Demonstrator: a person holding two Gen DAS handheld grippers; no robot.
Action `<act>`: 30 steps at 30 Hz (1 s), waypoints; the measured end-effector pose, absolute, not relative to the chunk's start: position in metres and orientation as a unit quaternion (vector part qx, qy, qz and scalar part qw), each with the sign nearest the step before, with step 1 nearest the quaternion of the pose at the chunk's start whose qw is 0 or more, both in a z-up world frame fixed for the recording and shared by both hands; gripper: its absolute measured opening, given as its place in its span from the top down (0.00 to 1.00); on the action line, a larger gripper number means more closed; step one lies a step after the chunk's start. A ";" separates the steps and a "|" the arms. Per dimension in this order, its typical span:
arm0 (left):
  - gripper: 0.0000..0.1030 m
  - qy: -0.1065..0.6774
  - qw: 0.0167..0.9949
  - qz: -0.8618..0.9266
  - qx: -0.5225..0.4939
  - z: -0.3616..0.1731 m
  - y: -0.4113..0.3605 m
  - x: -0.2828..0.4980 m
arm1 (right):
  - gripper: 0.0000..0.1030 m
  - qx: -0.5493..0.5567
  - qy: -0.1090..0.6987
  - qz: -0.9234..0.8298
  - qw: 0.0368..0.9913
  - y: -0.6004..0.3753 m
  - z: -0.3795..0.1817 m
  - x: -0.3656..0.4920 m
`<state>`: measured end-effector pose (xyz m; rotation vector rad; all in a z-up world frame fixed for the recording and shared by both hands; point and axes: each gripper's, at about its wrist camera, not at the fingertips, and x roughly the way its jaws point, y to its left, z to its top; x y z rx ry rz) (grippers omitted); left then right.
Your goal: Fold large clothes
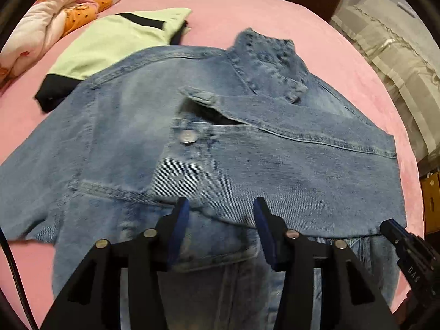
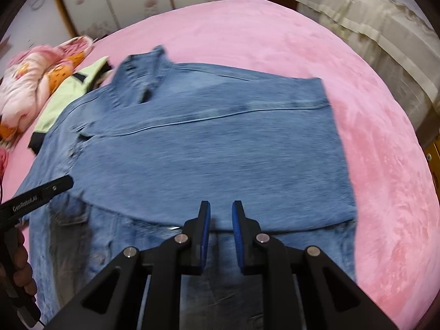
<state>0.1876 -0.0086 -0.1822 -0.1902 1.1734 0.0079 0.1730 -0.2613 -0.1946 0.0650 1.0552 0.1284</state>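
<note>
Nearest, the left gripper (image 1: 221,206) hangs wide apart and empty over the folded-in edge of the denim jacket (image 1: 220,148), likely having set a panel across the middle. The right gripper (image 2: 221,209) stands narrower, parted, gripping nothing. The jacket lies spread on the pink bed (image 2: 385,165). Only the left view shows its metal button (image 1: 187,137). Farther off, a green garment (image 1: 110,44) lies partly under it.

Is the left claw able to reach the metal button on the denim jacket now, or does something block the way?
Probably yes. The left claw is open above the denim jacket, and the metal button lies uncovered just ahead of it, with only flat denim between them.
</note>
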 end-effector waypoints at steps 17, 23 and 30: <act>0.50 0.560 0.802 0.110 -0.176 -0.165 0.153 0.112 | 0.84 -0.021 0.507 0.203 0.837 -0.101 -0.172 0.154; 0.50 0.562 0.779 0.159 -0.229 -0.184 0.226 0.080 | 0.84 -0.039 0.504 0.247 0.827 -0.031 -0.176 0.148; 0.50 0.552 0.755 0.203 -0.289 -0.205 0.299 0.045 | 0.84 -0.060 0.501 0.286 0.815 0.042 -0.179 0.142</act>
